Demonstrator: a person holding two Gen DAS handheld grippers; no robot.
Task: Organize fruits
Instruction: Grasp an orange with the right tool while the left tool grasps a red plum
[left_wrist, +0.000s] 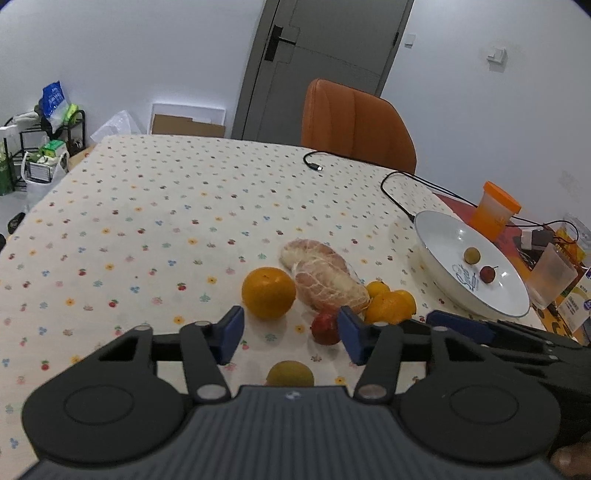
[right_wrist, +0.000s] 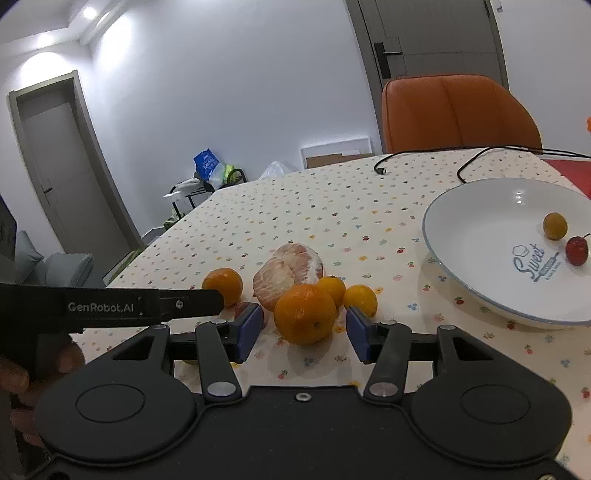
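Both tools stand with jaws apart, gripping nothing. Your right gripper (right_wrist: 301, 334) lines up on the large orange (right_wrist: 305, 313), which touches the small oranges (right_wrist: 360, 299) at its 1 o'clock. Closing here risks knocking those neighbours rolling. Your left gripper (left_wrist: 291, 334) hovers beside the small red fruit (left_wrist: 325, 328). The white plate (right_wrist: 480, 284) sits at 2 o'clock; the two tools crowd each other and may collide.
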